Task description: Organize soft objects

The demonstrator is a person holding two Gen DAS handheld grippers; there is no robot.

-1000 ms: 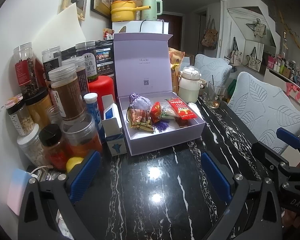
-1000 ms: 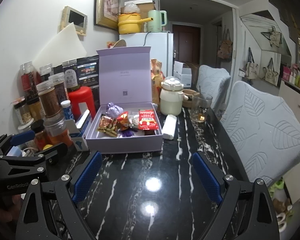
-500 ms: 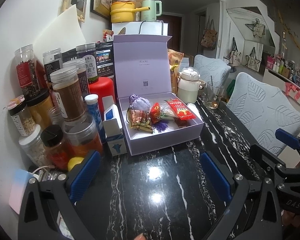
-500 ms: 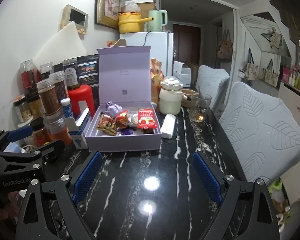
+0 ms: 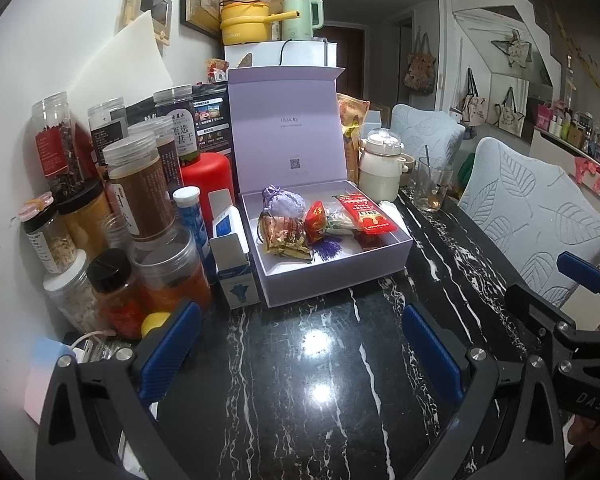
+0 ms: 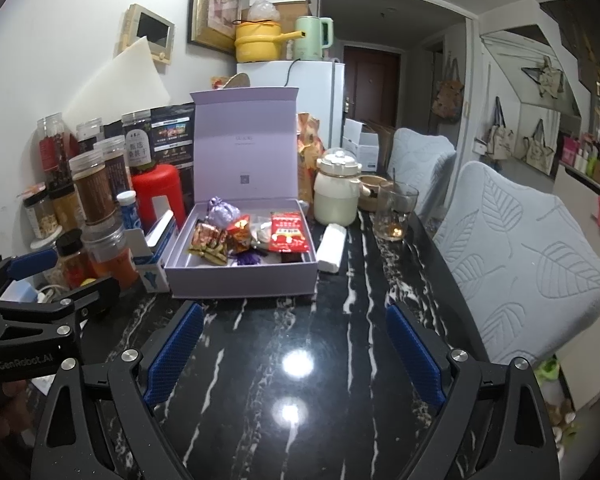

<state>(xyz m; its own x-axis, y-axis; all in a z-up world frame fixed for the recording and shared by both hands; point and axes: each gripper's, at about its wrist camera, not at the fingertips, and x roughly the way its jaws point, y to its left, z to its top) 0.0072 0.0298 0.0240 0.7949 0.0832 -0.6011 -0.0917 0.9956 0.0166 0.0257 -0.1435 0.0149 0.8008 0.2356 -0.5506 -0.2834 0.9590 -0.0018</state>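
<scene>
Marble, black with white veins, makes up the table (image 5: 300,380) under both grippers. The left gripper (image 5: 300,344) hangs over a bare stretch of it with its blue-padded jaws spread wide and nothing between them. The right gripper (image 6: 296,344) does the same, jaws wide apart and empty; it also shows at the right edge of the left wrist view.

Just beyond both grippers sits a lilac box (image 5: 340,276) with its lid (image 5: 286,128) standing upright at the back. Inside lie the soft things: a purple drawstring pouch (image 5: 283,203) toward the back left, a brown-and-gold snack packet (image 5: 284,236) in front of it, a small red wrapped sweet (image 5: 316,222) in the middle, a flat red packet (image 5: 364,214) on the right, and a purple tassel (image 5: 328,248) near the front. The sweet and the flat packet partly cover a pale crinkled wrapper — what it holds cannot be told.

Left of the box, a small blue-and-white carton (image 5: 236,268) stands touching its side, and behind that crowd jars (image 5: 136,196) of dried goods and a red canister (image 5: 208,176). To the right of the box stand a cream lidded pot (image 6: 336,196) and a drinking glass (image 6: 394,212) — with a white folded packet (image 6: 332,248) lying on the table just beside the box wall. Two pale chairs (image 6: 516,264) with a leaf pattern line the table's right side.
</scene>
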